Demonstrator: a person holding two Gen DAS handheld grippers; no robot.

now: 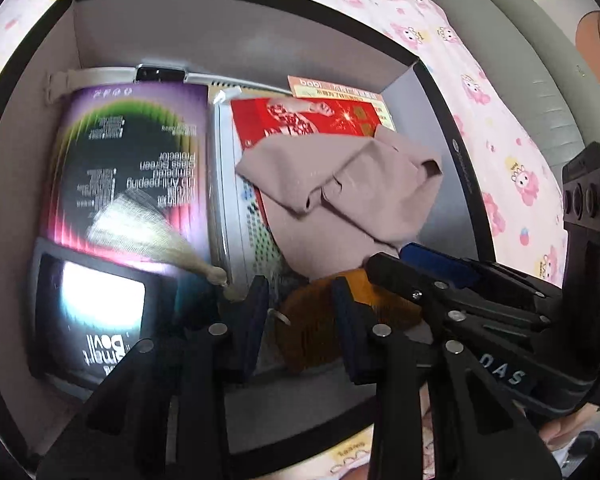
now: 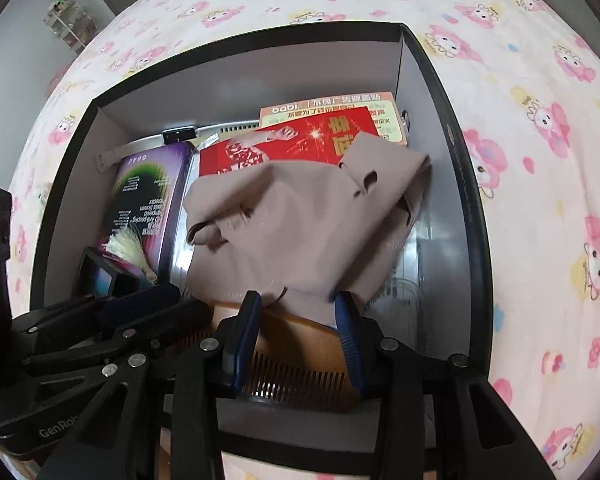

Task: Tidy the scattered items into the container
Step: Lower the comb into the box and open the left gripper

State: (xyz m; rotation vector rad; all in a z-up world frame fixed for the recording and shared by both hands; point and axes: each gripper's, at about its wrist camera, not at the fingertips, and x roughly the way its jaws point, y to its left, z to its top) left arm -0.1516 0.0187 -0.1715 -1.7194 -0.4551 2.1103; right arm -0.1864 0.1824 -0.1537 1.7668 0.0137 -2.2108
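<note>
Bedsheet (image 2: 540, 160) printed with pink cartoon figures lies under a black box (image 2: 466, 200) with pale inner walls, where the tidied items already sit.

Against the box's left wall sits a small black carton (image 1: 88, 320) with a shiny window. Behind it lies a purple screen-protector pack (image 1: 132, 152). A cream tassel (image 1: 140, 232) lies across both, its knot pointing toward the left gripper (image 1: 300, 284).

That gripper reaches into the near part of the box with its jaws partly apart. Through the gap the end of a brown wooden comb (image 2: 296, 352) shows below, and a strip of bare floor separates it from the left pad – so nothing is clamped.

Further right a pale flat tray (image 1: 224, 184) stands beside the purple pack, and a red printed packet (image 2: 300, 136) rests on it. An orange card (image 2: 388, 116) peeks out behind the packet.

A beige cloth (image 2: 292, 220) is crumpled over the packet and reaches down to the comb. The comb lies flat on the box floor under the cloth's near edge.

The right gripper (image 2: 297, 298) hangs over the comb with its jaws partly apart. The cloth's hem and the comb's face both show between them – whether the pads press on either, I cannot tell.
</note>
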